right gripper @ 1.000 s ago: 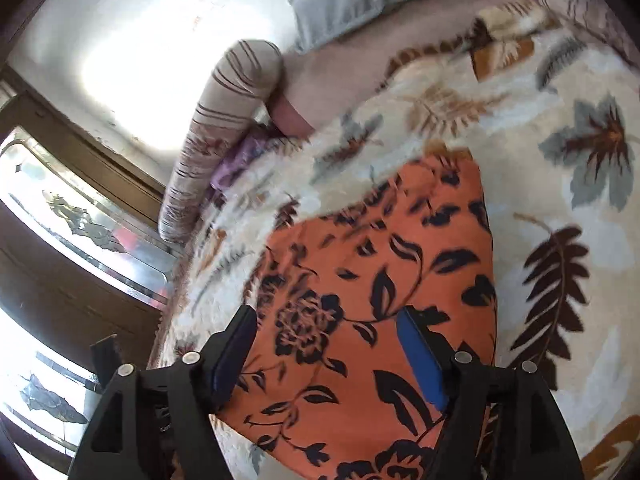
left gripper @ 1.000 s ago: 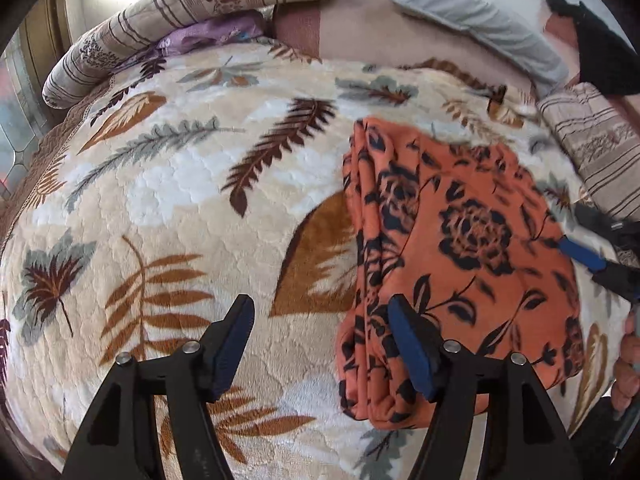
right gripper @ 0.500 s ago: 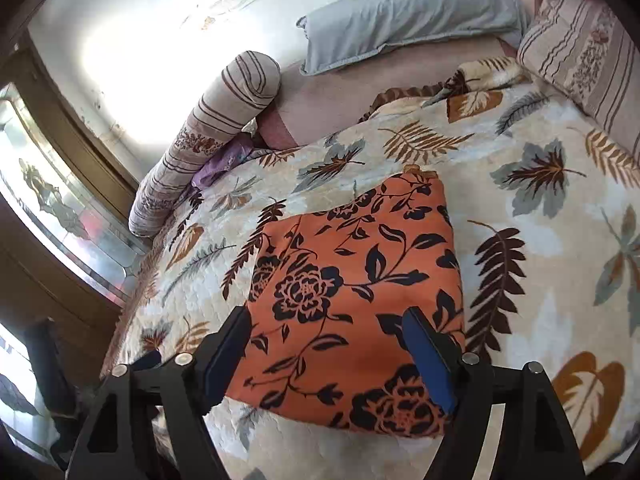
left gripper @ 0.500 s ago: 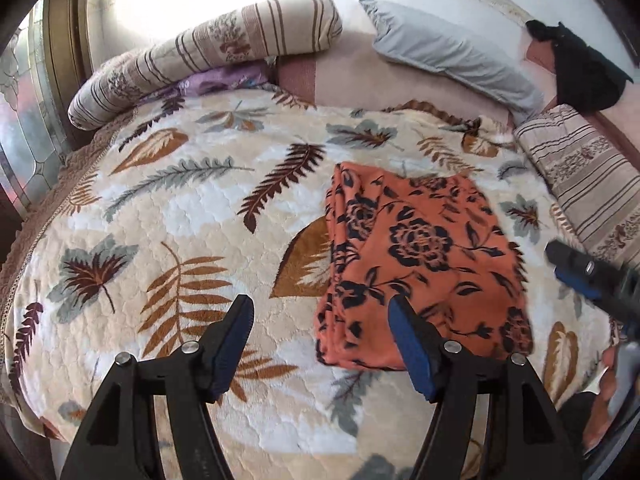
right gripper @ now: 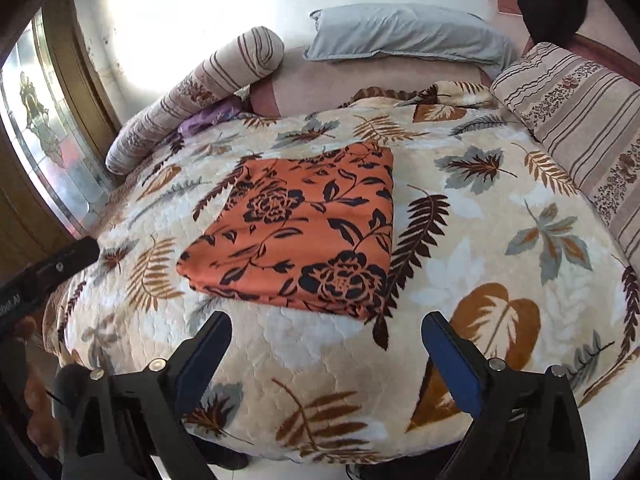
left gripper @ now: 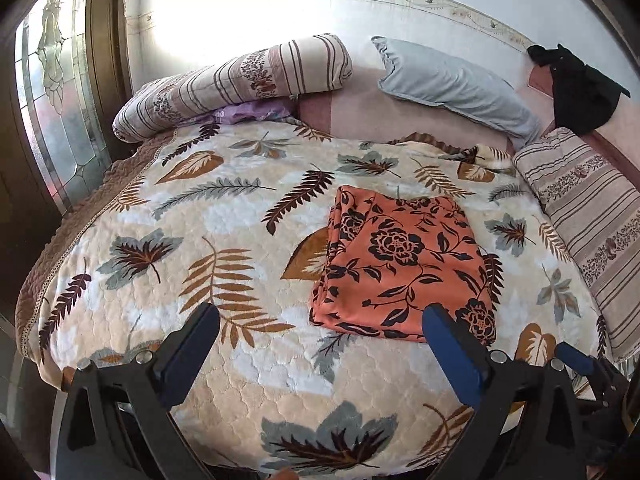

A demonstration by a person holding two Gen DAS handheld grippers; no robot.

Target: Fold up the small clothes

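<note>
Two grippers hang off the near edge of the bed (left gripper: 120, 200), both spread wide and holding nothing. The cloth (left gripper: 400, 260), orange with black flowers, lies folded in a rough rectangle on the leaf-print blanket, right of centre, well apart from both tools.

Judging by the neat stack, the fold looks finished or close to it, so the main risk is undoing it. The left edge shows several loose layers; a finger catching only the top layer there would peel the stack open. A drag across the plush blanket could also skew the rectangle or bunch it.

The left gripper (left gripper: 320, 344) points toward the far wall, its right finger overlapping the cloth's near right corner in that view, though not visibly touching it. The right gripper (right gripper: 326, 350) sits just near of the cloth's near edge, tilted down over the blanket, jaws clear of the fabric. Neither is clenched.
</note>
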